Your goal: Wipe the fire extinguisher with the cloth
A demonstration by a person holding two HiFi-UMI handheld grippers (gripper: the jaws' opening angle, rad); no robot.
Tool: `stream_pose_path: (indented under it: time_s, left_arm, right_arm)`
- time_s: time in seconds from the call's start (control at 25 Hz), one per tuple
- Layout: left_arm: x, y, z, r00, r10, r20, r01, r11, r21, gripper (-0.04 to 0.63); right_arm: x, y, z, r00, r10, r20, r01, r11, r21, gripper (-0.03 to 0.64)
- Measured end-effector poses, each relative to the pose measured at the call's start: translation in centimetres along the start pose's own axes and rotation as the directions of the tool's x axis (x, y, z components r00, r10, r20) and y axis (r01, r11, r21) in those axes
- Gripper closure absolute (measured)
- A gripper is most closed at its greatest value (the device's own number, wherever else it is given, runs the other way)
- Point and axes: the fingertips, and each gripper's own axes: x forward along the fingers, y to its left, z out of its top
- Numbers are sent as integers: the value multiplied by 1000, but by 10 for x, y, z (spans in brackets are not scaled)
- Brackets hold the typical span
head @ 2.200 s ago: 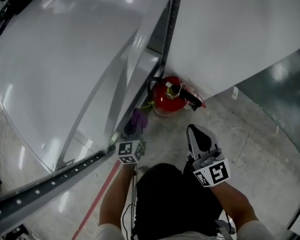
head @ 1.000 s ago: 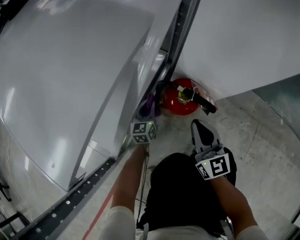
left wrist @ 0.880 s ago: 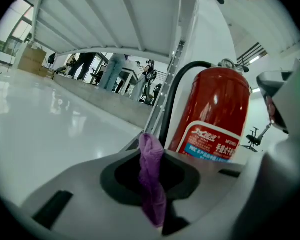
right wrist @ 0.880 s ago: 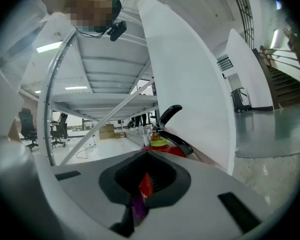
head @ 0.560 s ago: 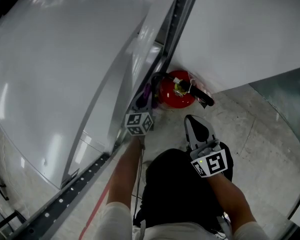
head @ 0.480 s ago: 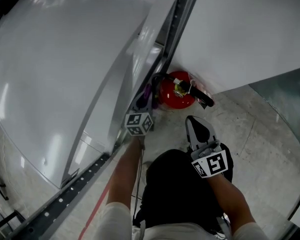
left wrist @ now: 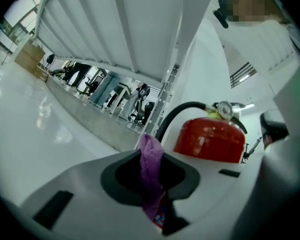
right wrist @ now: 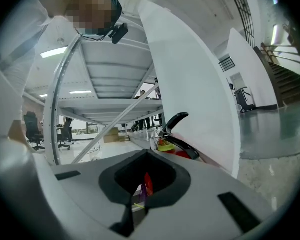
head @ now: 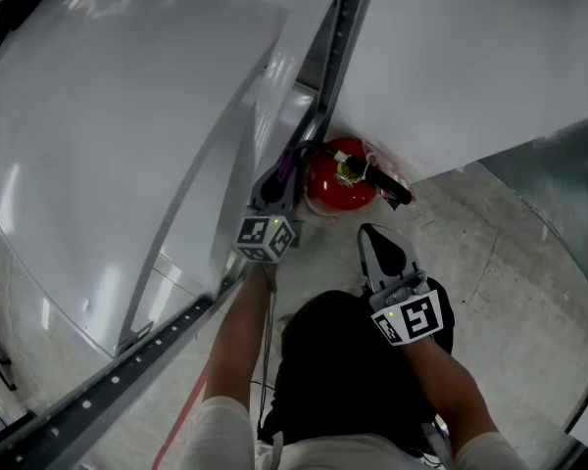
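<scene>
Floor [head: 490, 262]: pale speckled concrete; it carries everything here.
Right tool [head: 376, 240]: jaws pressed together with nothing between them. It points level at the red cylinder from the near side and hangs clear of it.
Left tool [head: 275, 184]: jaws clamped on the cloth, held level and close against the metal rack upright [head: 333, 57].
Cloth [left wrist: 152, 166]: purple, pinched into one narrow bunch, with a tuft standing out past the tips. It sits just beside the cylinder's left flank; whether it touches cannot be told.
Fire extinguisher [head: 338, 177]: red and upright at the far edge of the floor, where the floor meets the white wall [head: 470, 67], by the foot of the rack upright. A black hose [left wrist: 177, 114] arches up its left side, and a gauge [left wrist: 223, 110] and black lever [right wrist: 177, 119] crown it.
Step in hand: probably laying the cloth onto the cylinder's upper shoulder for a wiping pass.
Doing it well: lead with the loose tuft rather than the hard tips of the left tool, press lightly, and sweep round the curve in long overlapping strokes. Keep under the hose loop so it does not snag.
Right tool's part: a steadying touch on the near side would likely stop the cylinder rocking against the wall.
Risk: the thin bunch covers little, so the tips may scrape paint.
</scene>
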Motion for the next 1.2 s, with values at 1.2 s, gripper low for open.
stream_pose_path:
  time_s: [1.2]
  left_arm:
    - [-2,-47,61,999,-4,41,-6,971,238,537]
  right_arm:
    - [-1,-20,-7,1000,-23,-22,23,1000,11,604]
